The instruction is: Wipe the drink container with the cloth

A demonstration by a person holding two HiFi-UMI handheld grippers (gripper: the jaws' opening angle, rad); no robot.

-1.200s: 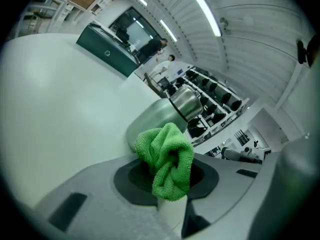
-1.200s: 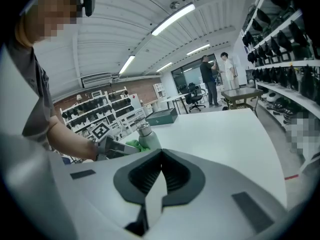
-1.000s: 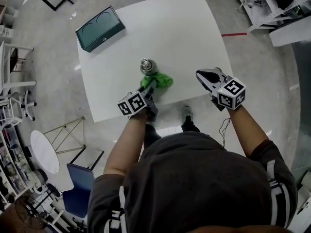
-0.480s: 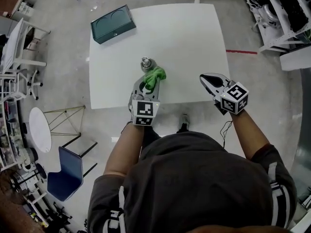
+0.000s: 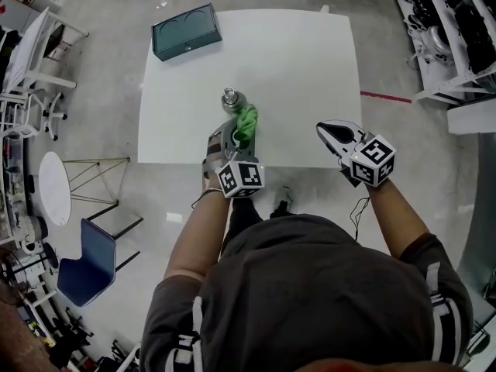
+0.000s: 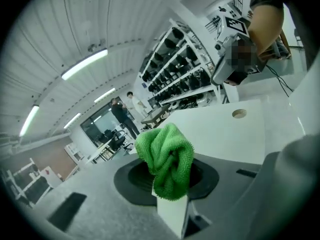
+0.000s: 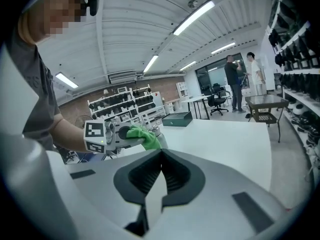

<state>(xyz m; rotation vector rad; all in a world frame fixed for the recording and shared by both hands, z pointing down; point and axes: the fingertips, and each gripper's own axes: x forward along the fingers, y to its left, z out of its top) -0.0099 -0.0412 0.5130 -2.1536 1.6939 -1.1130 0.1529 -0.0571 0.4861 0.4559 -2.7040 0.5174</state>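
Table, head view: white square table (image 5: 310, 68) on a pale grey floor (image 5: 101, 84), seen from above.
Far corner: a dark green case (image 5: 186, 31) lies at the table's 11 o'clock corner.
Container: the metal drink container (image 5: 230, 98) stands upright, a little toward 7 o'clock from the table's middle.
Cloth: the green cloth (image 5: 247, 122) is bunched just at 5 o'clock of the drink container; whether they touch cannot be told from above.
Left arm: the left gripper (image 5: 232, 134) reaches in from the 6 o'clock edge, its tips at the cloth.
Right arm: the right gripper (image 5: 328, 129) hangs over the 5 o'clock corner, well apart from the drink container.
Floor: a blue chair (image 5: 87, 263) stands at 8 o'clock of the table.
Claw, left gripper view: clamped on the cloth, which bulges above the white finger.
Background: racks (image 6: 190, 74) at 1 o'clock, two people (image 6: 125, 109) far off at 10 o'clock.
Claw, right gripper view: pressed together with nothing between.
Beyond the claw: at 11 o'clock the left gripper holds the cloth in front of the drink container; the case sits behind at 12 o'clock.
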